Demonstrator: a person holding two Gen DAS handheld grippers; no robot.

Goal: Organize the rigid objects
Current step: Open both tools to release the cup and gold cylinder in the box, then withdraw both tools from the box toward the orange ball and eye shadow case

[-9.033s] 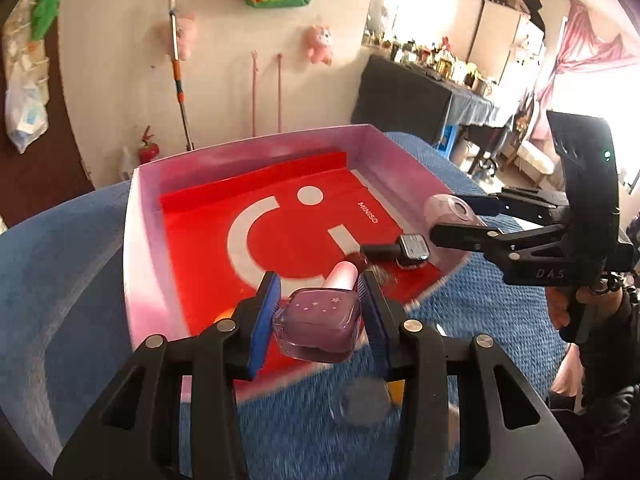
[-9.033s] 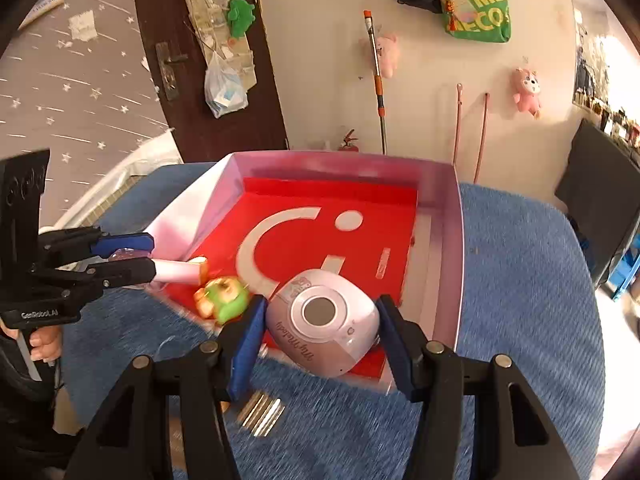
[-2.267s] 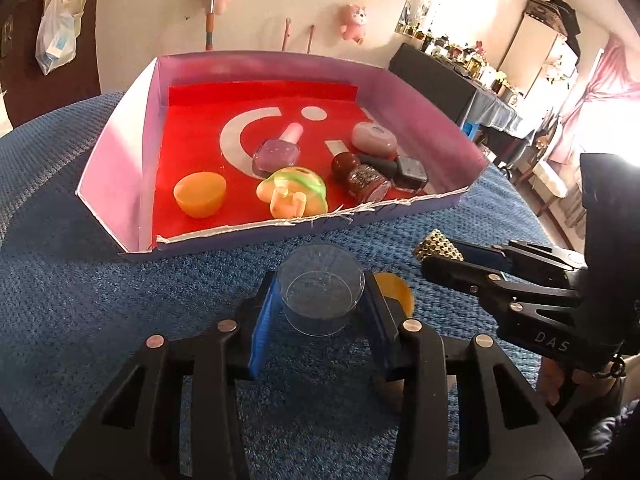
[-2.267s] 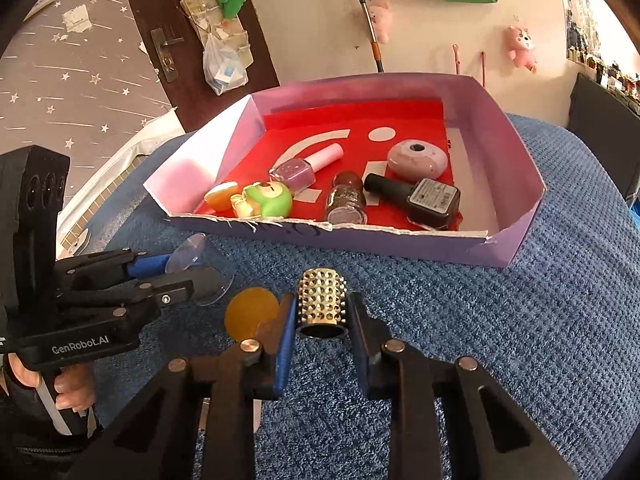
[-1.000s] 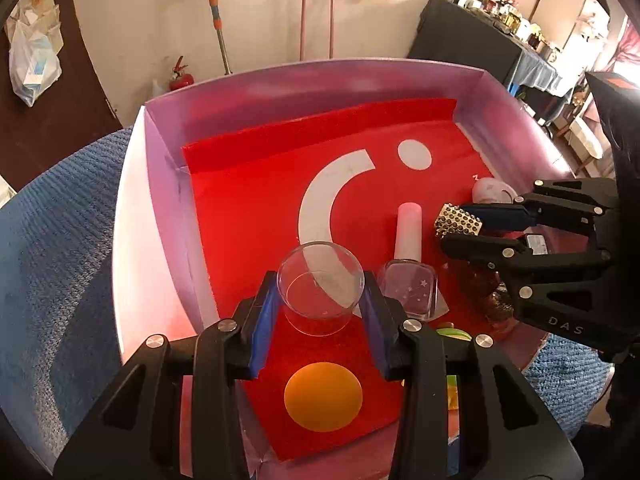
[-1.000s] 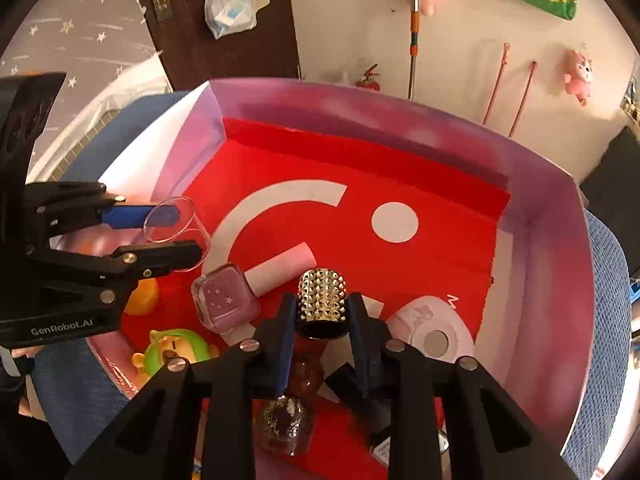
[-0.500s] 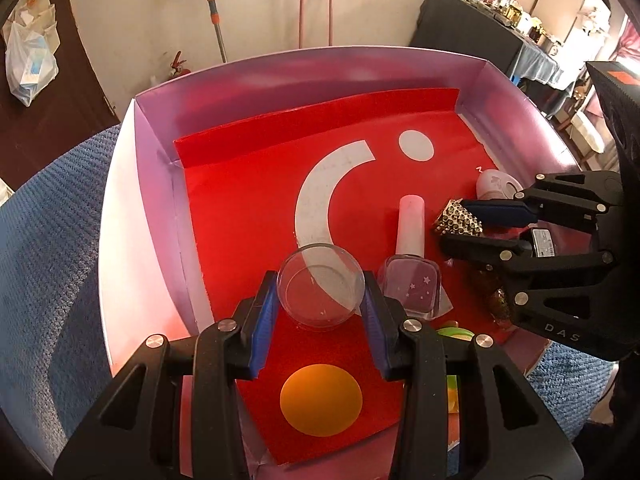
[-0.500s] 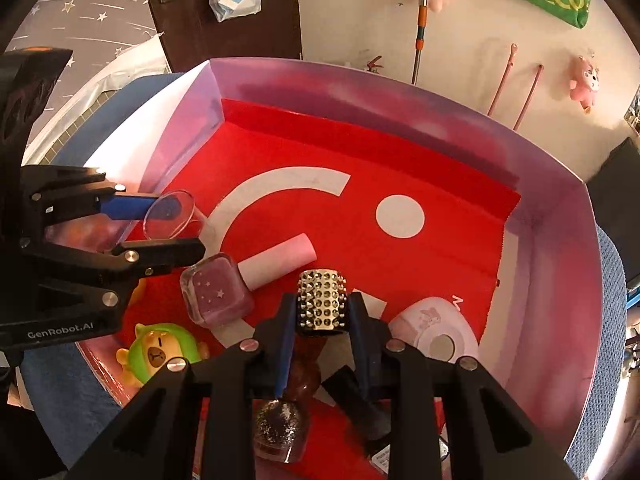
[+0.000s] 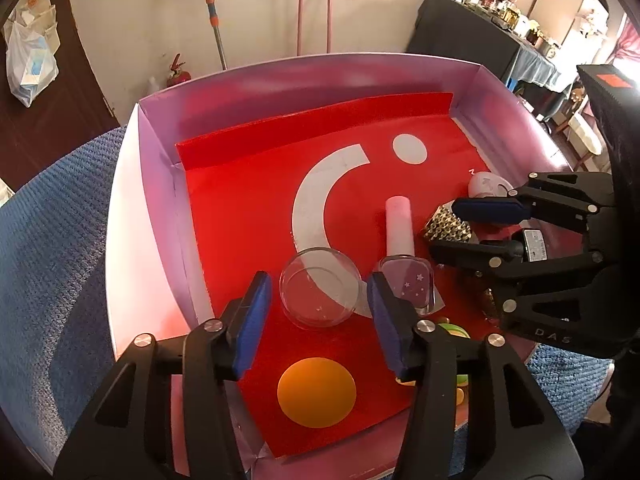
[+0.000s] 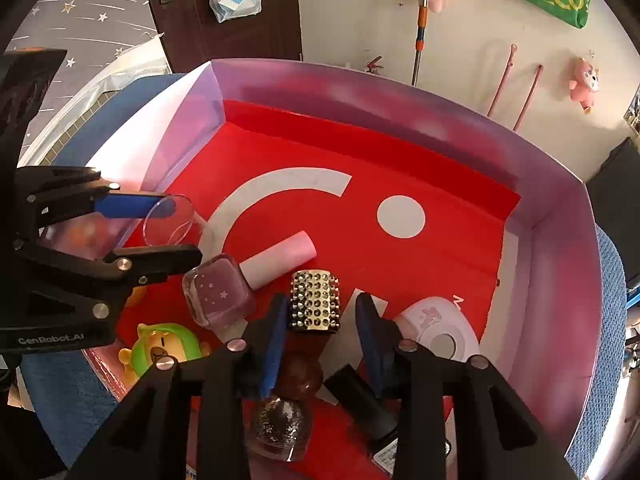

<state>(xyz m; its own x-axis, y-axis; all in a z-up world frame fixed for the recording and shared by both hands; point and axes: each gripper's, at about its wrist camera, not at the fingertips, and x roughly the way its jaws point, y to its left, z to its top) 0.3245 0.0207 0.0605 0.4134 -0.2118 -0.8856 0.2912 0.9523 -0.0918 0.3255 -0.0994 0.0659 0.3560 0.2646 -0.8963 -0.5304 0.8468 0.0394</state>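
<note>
Both grippers are over a pink-walled box (image 9: 160,184) with a red floor. My left gripper (image 9: 318,300) is open; a clear round plastic cup (image 9: 320,288) sits between its fingers, free of the pads. It also shows in the right wrist view (image 10: 168,220). My right gripper (image 10: 320,320) is open; a gold studded cylinder (image 10: 315,300) stands between its fingers, apart from both pads. It also shows in the left wrist view (image 9: 448,226).
In the box lie a purple nail polish bottle (image 10: 220,290) with a pink cap, a glitter bottle (image 10: 282,428), a dark bottle (image 10: 364,404), a pink oval case (image 10: 436,326), a green toy (image 10: 166,346) and an orange disc (image 9: 316,392). Blue cloth (image 9: 48,248) surrounds the box.
Both grippers have opened. The clear cup and the studded cylinder are let go and rest inside the box.
</note>
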